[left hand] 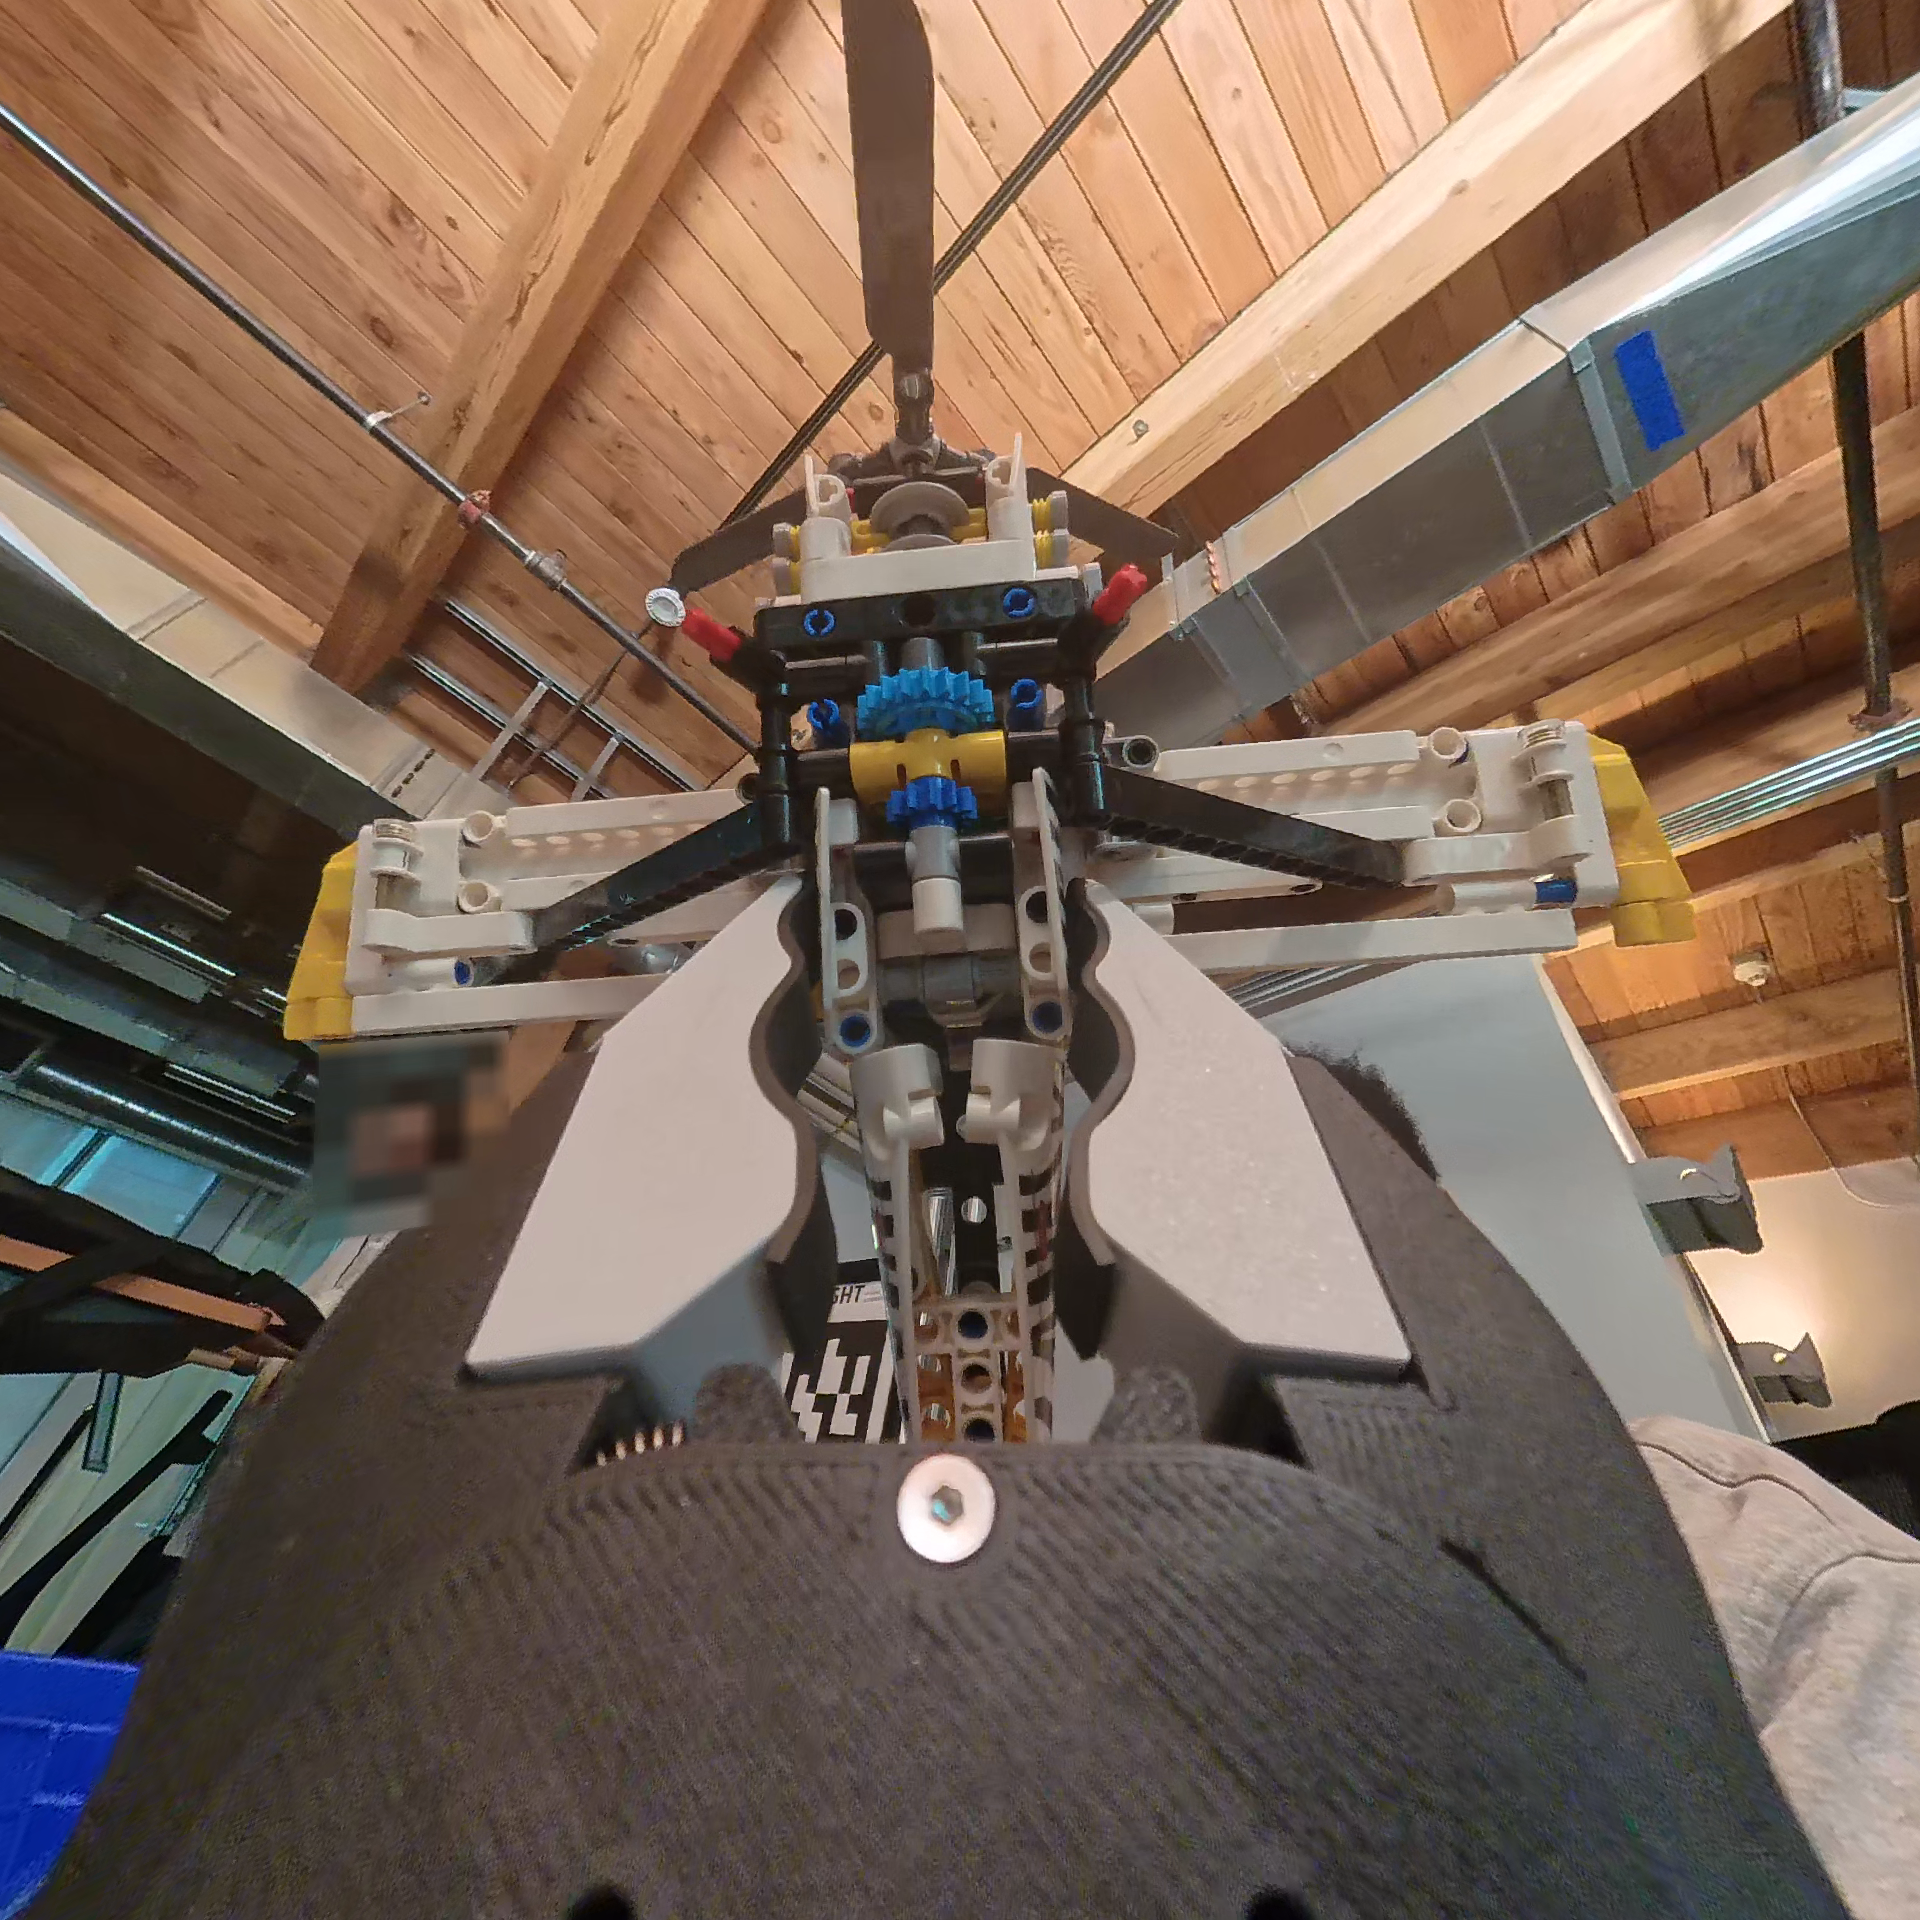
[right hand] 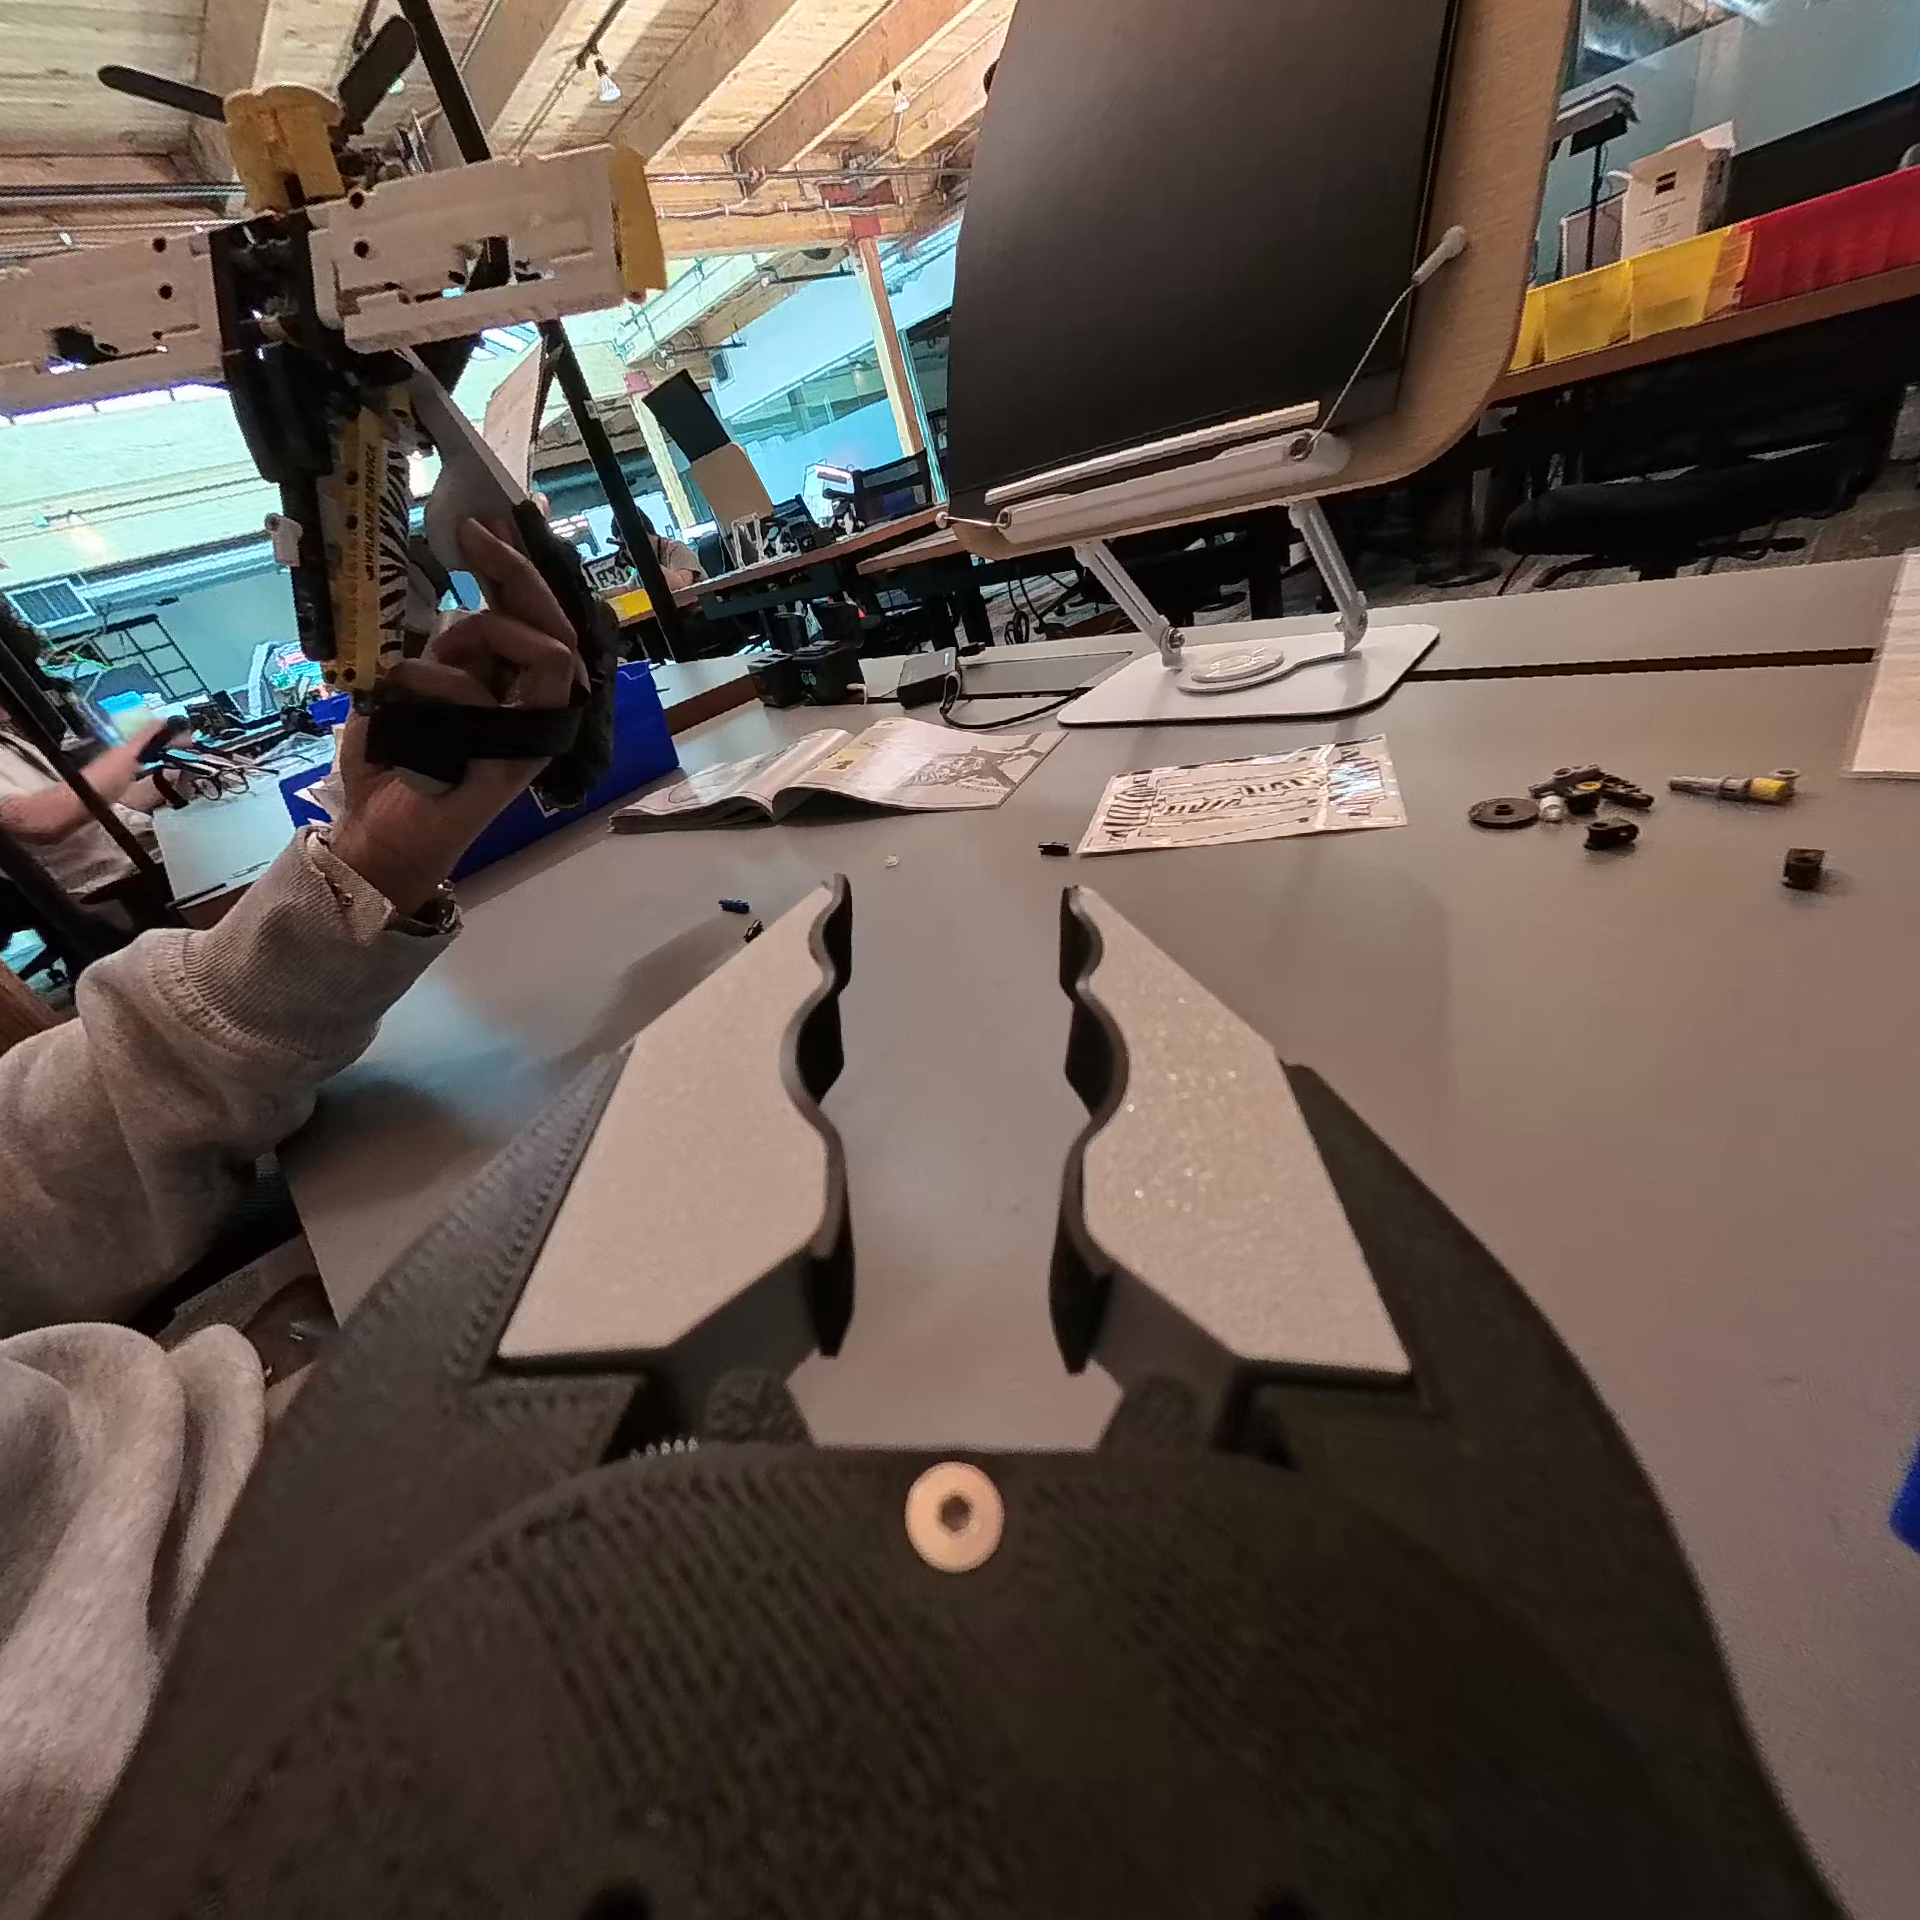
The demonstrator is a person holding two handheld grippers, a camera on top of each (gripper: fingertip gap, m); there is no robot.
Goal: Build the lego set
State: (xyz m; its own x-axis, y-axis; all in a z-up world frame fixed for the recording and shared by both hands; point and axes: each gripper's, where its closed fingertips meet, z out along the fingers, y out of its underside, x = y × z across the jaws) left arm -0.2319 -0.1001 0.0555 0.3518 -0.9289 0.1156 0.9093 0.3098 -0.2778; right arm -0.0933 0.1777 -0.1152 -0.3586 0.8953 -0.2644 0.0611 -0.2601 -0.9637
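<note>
Between the fingers of the left gripper (left hand: pixel 951 997) stood the lego model (left hand: pixel 935 790), a winged aircraft clamped by its narrow striped body, nose and propeller pointing up toward the wooden ceiling (left hand: pixel 312 208). Its long axis ran straight along the fingers; the white wings with yellow tips spread crosswise to left and right beyond them. The left gripper was thus clenched on the model's body, raised well above the table (right hand: pixel 1455 1039).

The right gripper (right hand: pixel 956 935) hovered low over the grey table with its fingers parted and nothing between them. From it the model (right hand: pixel 343 343) lay far to the left and high, held up by the person's left hand (right hand: pixel 457 717), whose grey sleeve (right hand: pixel 187 1039) rested at the table's left edge. The loose parts (right hand: pixel 1569 805), small black, grey and yellow pieces, lay on the table to the far right, so the right gripper was plainly the nearer to them; fetching one would probably call for a reach forward and rightward.

Farther off on the table were an open instruction booklet (right hand: pixel 831 774), a sticker sheet (right hand: pixel 1242 795) and a dark screen on a metal stand (right hand: pixel 1205 239). A blue bin (right hand: pixel 634 727) stood at the far left, with an open workshop behind.
</note>
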